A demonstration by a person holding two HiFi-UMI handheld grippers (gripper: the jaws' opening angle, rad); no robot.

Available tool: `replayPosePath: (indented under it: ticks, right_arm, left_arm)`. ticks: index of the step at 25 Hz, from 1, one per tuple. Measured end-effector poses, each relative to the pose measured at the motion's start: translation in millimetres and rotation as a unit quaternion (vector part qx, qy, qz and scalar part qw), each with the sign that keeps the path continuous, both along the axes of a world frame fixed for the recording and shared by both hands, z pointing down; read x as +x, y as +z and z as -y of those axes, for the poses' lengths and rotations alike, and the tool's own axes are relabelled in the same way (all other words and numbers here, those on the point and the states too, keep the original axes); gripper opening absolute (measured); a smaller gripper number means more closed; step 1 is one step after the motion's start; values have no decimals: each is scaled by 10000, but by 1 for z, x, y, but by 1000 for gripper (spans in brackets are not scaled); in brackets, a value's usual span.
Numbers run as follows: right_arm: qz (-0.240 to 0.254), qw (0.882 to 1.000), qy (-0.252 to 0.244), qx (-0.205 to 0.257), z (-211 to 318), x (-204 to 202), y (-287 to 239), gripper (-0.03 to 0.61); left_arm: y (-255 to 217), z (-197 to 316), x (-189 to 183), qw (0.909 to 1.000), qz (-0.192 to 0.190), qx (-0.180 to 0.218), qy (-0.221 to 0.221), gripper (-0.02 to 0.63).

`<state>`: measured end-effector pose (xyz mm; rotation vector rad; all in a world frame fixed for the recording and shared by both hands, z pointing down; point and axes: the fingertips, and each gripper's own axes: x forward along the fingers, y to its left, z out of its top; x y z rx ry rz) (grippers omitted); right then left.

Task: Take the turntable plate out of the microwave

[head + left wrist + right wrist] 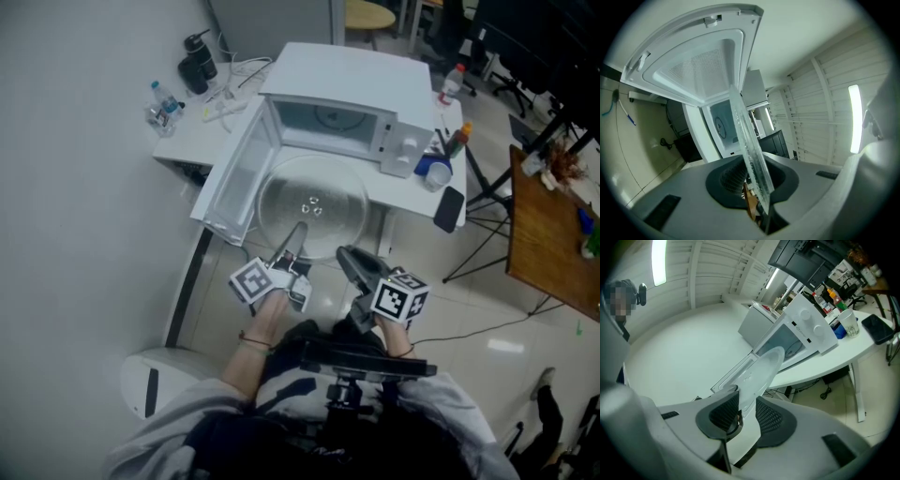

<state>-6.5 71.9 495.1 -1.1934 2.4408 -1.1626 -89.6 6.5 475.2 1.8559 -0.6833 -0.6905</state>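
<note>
Plate [312, 208] is out of the microwave [337, 94] — held in front of its cavity, beside the open door [239, 183]. L hand-held gripper [298, 234] is clamped on the near rim; R hand-held gripper [349, 258] — jaws apart w/ the rim btw them.

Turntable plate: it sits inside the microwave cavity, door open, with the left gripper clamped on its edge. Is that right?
Not quite. The turntable plate is not inside the cavity: the head view shows it out in front of the microwave, beside the open door. The rest holds: the left gripper is clamped on its edge.
</note>
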Motion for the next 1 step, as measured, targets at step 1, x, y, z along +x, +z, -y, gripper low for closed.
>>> replayPosePath:
  ticks: [1]
  right_arm:
    - [1, 10000, 6, 8, 0, 0, 0, 121]
  left_arm:
    - [0, 0, 0, 10000, -21, 4, 10, 41]
